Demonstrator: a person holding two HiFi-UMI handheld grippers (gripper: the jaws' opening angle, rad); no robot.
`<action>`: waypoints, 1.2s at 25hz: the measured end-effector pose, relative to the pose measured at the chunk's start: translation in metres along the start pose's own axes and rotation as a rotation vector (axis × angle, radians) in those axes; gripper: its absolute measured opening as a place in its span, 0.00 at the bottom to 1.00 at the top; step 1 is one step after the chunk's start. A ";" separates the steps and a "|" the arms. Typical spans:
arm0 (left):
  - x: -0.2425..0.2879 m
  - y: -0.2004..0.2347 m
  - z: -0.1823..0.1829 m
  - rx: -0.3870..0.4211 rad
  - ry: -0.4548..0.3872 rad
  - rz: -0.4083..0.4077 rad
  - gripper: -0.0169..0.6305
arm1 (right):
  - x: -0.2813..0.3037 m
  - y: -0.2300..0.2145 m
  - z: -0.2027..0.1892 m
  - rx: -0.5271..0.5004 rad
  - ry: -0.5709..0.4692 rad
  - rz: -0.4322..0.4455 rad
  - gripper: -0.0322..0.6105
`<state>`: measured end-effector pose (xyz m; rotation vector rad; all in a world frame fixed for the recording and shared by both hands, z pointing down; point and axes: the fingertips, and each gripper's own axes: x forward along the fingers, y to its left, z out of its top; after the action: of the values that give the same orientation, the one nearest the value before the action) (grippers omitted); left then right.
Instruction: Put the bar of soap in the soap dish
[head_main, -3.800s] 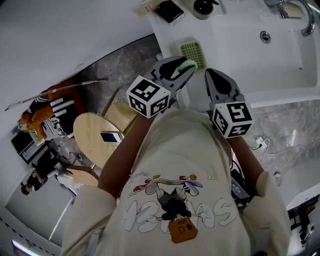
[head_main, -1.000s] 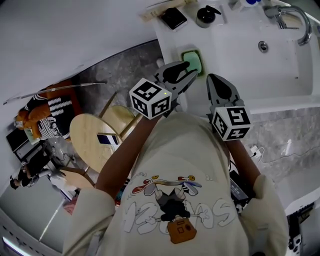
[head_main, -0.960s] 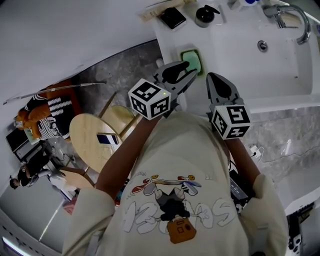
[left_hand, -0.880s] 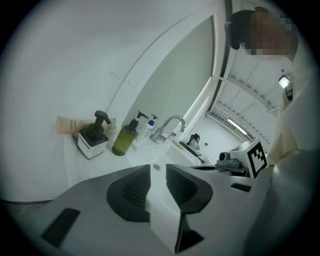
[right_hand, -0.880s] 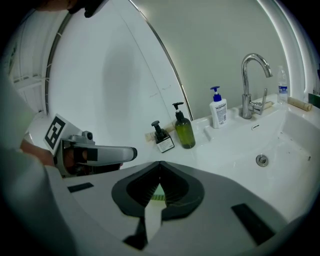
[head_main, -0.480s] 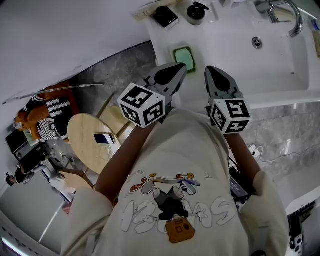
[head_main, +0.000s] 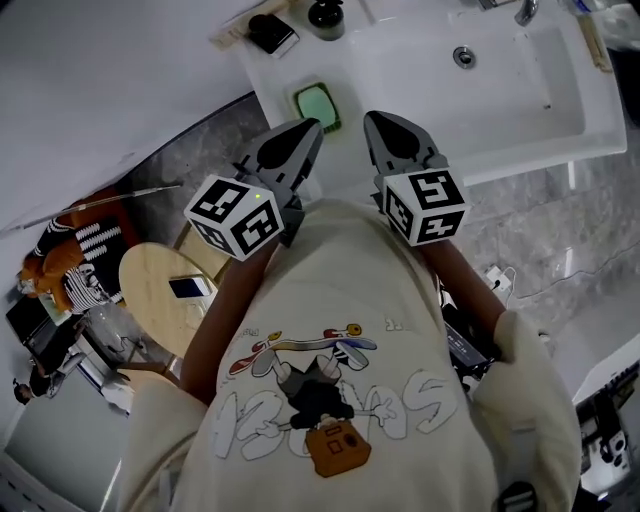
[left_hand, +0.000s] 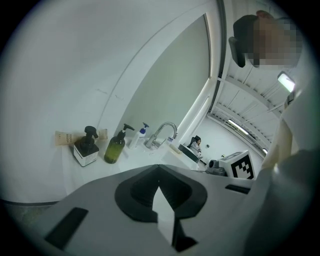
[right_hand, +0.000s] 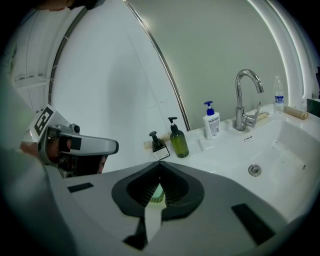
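A pale green bar of soap lies in the green soap dish on the white counter, left of the basin. My left gripper hangs just short of the dish, its jaws shut with nothing between them. My right gripper is level with it to the right, also shut and empty. In the right gripper view a bit of the green soap dish shows just past the closed jaws, and the left gripper reaches in from the left.
A black pump bottle, an olive pump bottle and a white bottle with a blue pump line the back of the counter. The faucet stands over the basin. A round wooden table is low at the left.
The left jaws, open over the dish a second ago, are now shut. Both grippers have drawn back and up from the counter; the soap stays in the dish.
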<state>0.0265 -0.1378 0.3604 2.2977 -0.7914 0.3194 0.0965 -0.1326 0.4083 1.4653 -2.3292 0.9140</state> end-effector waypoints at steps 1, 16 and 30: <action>0.000 -0.002 0.000 0.001 0.004 -0.003 0.04 | -0.002 0.000 0.000 0.000 -0.004 -0.001 0.06; -0.018 -0.025 -0.005 0.019 -0.006 -0.016 0.04 | -0.018 0.001 -0.008 0.006 -0.025 -0.012 0.06; -0.038 -0.033 -0.027 -0.032 0.000 -0.018 0.04 | -0.029 0.018 -0.029 0.004 0.017 -0.011 0.06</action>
<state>0.0167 -0.0834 0.3471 2.2735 -0.7702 0.2959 0.0911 -0.0878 0.4095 1.4650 -2.3060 0.9256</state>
